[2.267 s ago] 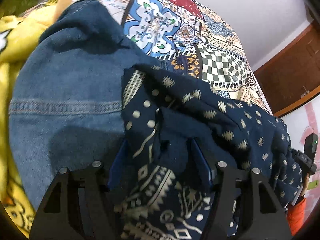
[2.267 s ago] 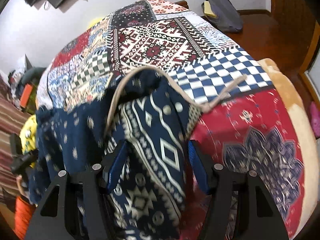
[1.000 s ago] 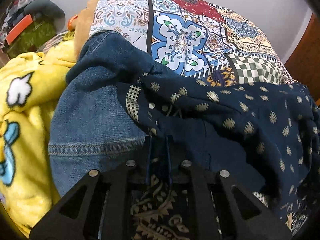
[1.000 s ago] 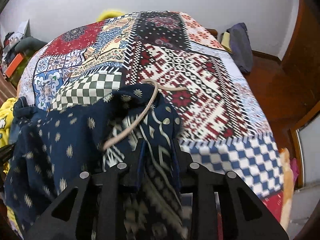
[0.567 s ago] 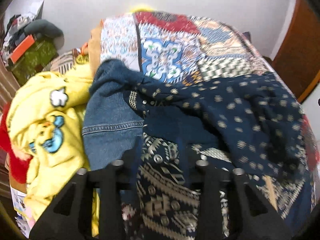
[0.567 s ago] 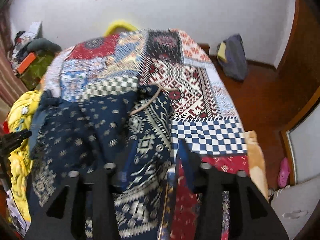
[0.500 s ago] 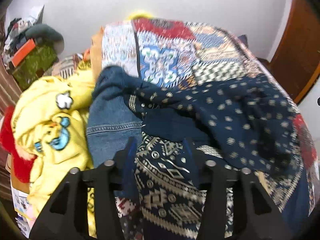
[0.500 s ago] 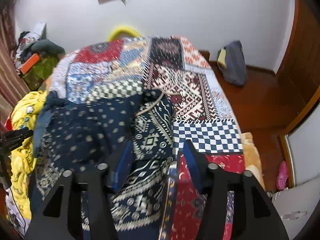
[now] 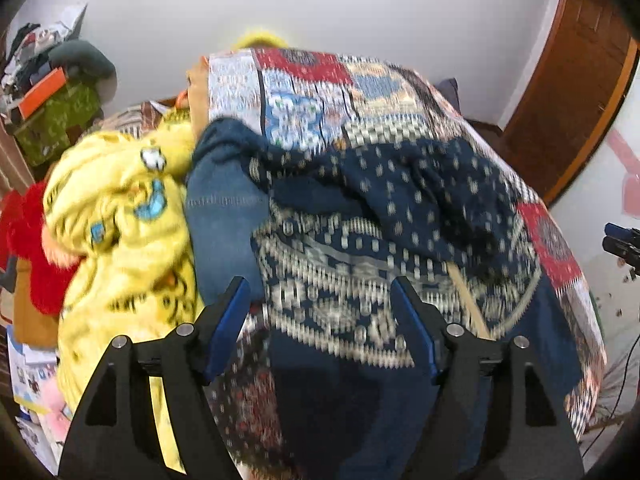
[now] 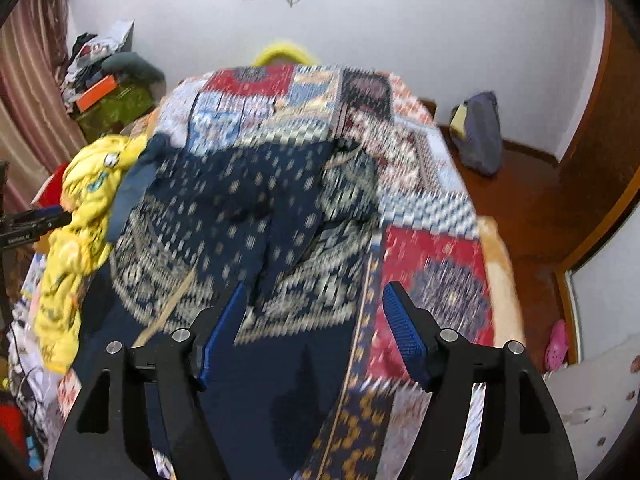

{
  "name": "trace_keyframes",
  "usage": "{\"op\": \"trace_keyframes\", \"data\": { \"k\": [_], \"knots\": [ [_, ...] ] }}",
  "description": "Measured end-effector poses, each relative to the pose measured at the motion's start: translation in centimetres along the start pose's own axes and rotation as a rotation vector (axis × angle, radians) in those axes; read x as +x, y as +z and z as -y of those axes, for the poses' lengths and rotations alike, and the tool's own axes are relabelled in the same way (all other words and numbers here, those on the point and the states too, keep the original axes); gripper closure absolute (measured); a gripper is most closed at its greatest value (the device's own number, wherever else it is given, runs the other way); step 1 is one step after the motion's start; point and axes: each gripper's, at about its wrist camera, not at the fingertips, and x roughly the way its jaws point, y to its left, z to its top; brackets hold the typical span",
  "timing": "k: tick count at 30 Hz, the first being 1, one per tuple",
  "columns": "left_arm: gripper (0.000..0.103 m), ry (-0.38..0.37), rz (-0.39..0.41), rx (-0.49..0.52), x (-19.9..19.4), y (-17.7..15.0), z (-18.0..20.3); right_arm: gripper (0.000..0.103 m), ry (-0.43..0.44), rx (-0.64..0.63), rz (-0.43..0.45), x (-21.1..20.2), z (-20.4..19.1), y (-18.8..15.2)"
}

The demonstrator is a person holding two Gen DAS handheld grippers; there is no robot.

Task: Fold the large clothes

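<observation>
A large navy garment with cream dots and geometric borders lies rumpled on the patchwork bed; it also shows in the right wrist view. My left gripper is open and empty, raised above the garment's near edge. My right gripper is open and empty, raised above the same garment. Both views are blurred by motion.
A blue denim piece and a yellow cartoon blanket lie left of the garment. The patchwork bedspread covers the bed. A grey bag stands on the wooden floor at right. Clutter is piled at the far left wall.
Both grippers were shut on the navy garment a second ago. They have opened, let it go, and pulled back and up, so the whole bed is in view.
</observation>
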Motion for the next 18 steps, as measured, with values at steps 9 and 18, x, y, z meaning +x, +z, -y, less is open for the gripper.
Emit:
{"op": "trace_keyframes", "data": {
  "k": [9,18],
  "knots": [
    [0.032,-0.108,-0.197,-0.024,3.0,-8.1,0.2,0.036,0.096,0.097,-0.182,3.8,0.2,-7.1],
    [0.032,-0.172,-0.314,-0.114,5.4,-15.1,-1.1,0.036,0.131,0.192,-0.198,4.1,1.1,-11.0]
  ]
}}
